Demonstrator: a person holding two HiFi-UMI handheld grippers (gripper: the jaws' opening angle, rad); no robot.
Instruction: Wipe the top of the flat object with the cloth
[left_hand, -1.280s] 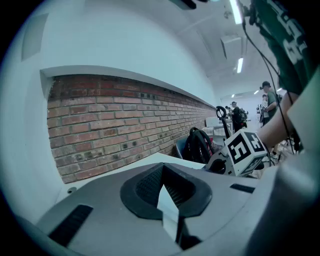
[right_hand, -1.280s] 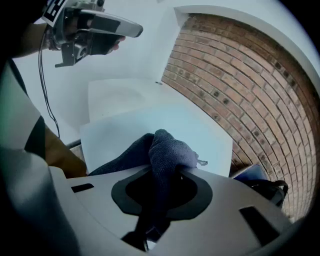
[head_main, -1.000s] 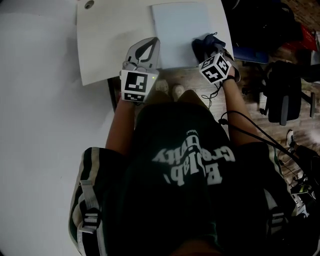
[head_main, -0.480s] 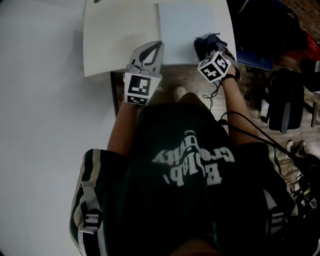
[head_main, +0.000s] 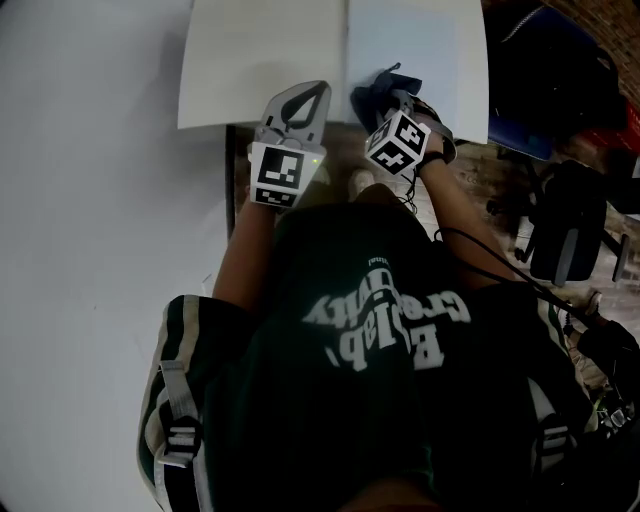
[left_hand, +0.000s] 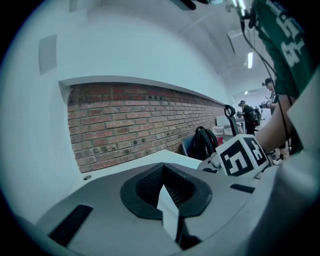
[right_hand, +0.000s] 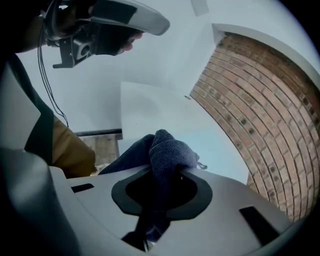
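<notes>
A pale blue flat pad lies on the right part of the white table. My right gripper is shut on a dark blue cloth, which rests on the pad's near left corner. In the right gripper view the cloth bulges up out of the right gripper, with the pad beyond it. My left gripper hovers over the table's front edge, just left of the pad, shut with nothing in it. The left gripper view shows the left gripper facing a brick wall.
Dark backpacks and an office chair stand on the wooden floor to the right of the table. The table's front edge runs just ahead of my feet. A brick wall lies behind the table.
My right gripper has dragged the cloth leftward along the pad's near edge, from its right side to its left corner. The left gripper has stayed roughly in place.
</notes>
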